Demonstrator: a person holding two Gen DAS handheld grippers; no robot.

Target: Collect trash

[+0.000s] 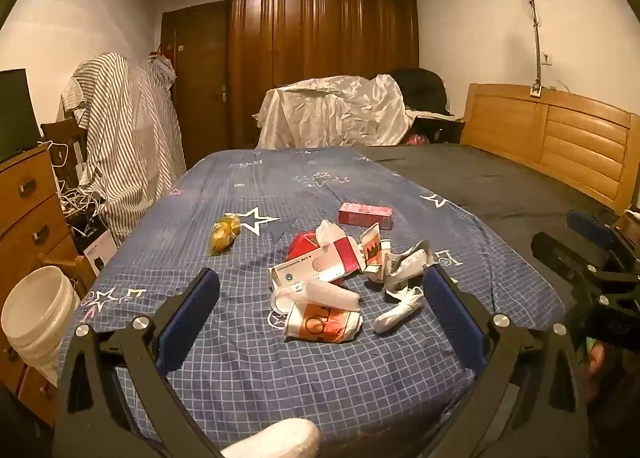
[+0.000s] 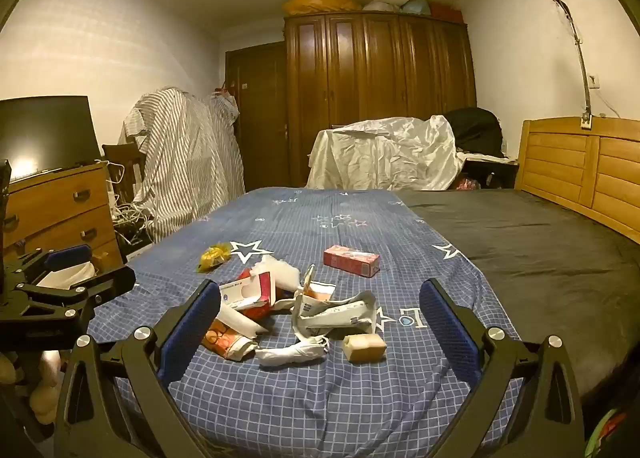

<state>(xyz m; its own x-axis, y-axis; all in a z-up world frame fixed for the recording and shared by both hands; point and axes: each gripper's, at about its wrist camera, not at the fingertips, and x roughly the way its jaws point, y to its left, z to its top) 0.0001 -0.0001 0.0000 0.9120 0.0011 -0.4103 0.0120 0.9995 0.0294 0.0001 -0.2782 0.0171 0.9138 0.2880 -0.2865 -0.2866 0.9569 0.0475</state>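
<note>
A heap of trash lies on the blue star-patterned bedspread: a crushed orange and white cup, a white and red carton, crumpled wrappers, a white rolled piece, a red box and a yellow wrapper. My left gripper is open and empty just before the heap. My right gripper is open and empty, framing the same heap, with a tan block, the red box and the yellow wrapper. A white bucket stands left of the bed.
A wooden dresser with tangled cables stands at the left. A striped cloth hangs behind it. A wardrobe and a covered object stand past the bed. The wooden headboard is at the right, beside a dark sheet.
</note>
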